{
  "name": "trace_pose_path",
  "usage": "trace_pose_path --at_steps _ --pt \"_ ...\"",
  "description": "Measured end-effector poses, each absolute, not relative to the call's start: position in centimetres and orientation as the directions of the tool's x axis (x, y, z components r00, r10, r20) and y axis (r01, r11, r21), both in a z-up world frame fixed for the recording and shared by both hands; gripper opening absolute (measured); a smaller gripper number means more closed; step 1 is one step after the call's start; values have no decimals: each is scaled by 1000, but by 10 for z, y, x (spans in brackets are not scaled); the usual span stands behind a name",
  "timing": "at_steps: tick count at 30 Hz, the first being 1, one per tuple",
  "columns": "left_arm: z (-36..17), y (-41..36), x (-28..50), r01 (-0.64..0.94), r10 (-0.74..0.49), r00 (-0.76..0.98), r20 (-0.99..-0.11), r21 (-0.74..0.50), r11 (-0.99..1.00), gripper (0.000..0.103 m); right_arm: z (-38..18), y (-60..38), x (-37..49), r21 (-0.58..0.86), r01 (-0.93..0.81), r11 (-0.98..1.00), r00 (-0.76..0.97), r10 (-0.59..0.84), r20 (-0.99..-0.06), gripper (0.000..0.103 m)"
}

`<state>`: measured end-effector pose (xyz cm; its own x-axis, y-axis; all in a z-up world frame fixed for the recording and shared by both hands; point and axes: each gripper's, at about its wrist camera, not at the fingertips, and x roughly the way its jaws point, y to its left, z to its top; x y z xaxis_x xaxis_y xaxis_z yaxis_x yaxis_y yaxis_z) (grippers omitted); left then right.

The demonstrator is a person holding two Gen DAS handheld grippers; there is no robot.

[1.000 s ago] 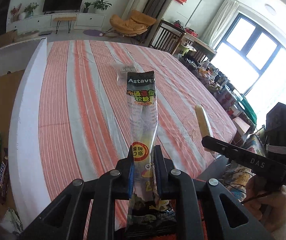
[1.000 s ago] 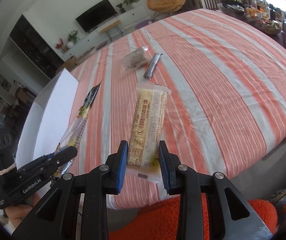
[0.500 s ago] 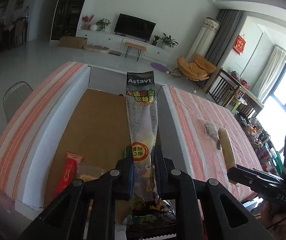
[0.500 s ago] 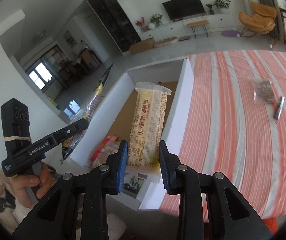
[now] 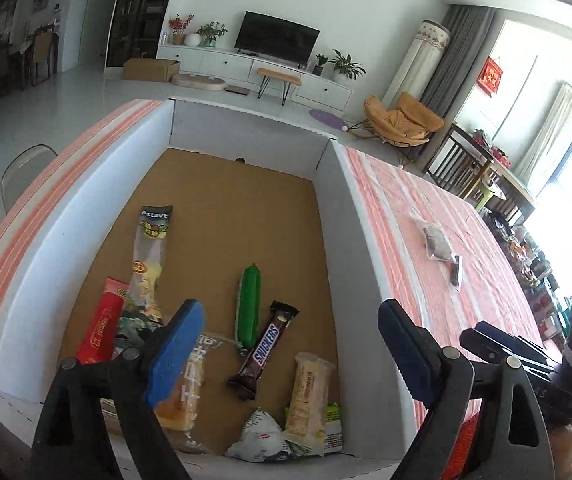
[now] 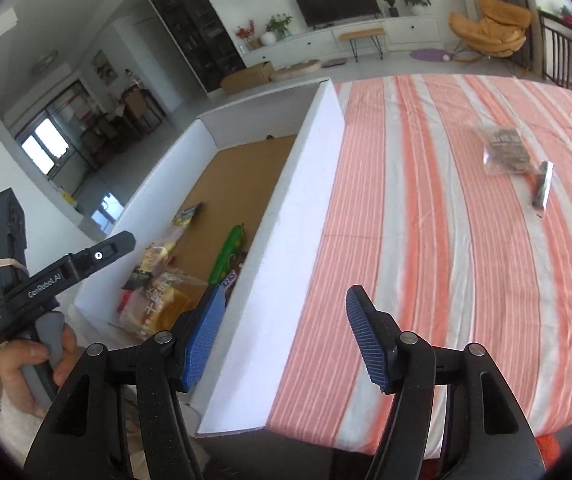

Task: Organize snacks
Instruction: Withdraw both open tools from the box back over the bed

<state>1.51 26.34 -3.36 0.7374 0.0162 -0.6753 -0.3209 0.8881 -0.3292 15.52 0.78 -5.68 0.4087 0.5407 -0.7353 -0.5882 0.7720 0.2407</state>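
Observation:
My left gripper (image 5: 286, 320) hovers over the white box (image 5: 342, 208), jaws opening and nothing between them. Below it the long Astavt gummy packet (image 5: 150, 256) lies on the box's brown floor at the left. The pale wafer bar (image 5: 310, 396) lies at the near right of the box. My right gripper (image 6: 286, 300) hangs above the box's right wall (image 6: 286, 248), its jaws also opening and empty. On the striped tablecloth (image 6: 426, 240) to the right lie a clear packet of dark snack (image 6: 504, 148) and a dark stick packet (image 6: 542, 184).
The box also holds a Snickers bar (image 5: 266, 348), a green packet (image 5: 249, 304), a red packet (image 5: 100, 324), a bread bag (image 5: 182, 392) and a white packet (image 5: 258, 436). A person's hand (image 6: 34, 356) grips the left tool. A chair (image 5: 22, 168) stands left of the table.
Both grippers swung left from the tablecloth to the box and opened. The gummy packet and the wafer bar left the jaws and now lie inside the box.

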Motion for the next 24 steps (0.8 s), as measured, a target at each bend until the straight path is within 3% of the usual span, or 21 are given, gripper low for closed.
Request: trace_pose_path --at_steps 4,12,15,20,24 --pt "-23 199 34 -156 -95 738 -668 -305 940 94 -85 -39 185 -20 -447 894 580 272 -768 68" --pt "-27 71 98 72 -261 662 -703 -286 955 97 -115 -137 214 -91 -181 979 622 42 -782 68" --pt "-37 37 122 91 -239 676 -697 -242 966 97 -123 -154 215 -110 -130 985 625 -4 -781 68" --pt "-76 13 168 38 -85 678 -730 -81 996 97 -126 -178 223 5 -45 999 598 31 -801 68" --pt "-116 22 199 -27 -4 627 -779 -27 999 97 -134 -188 227 53 3 999 576 42 -816 68"
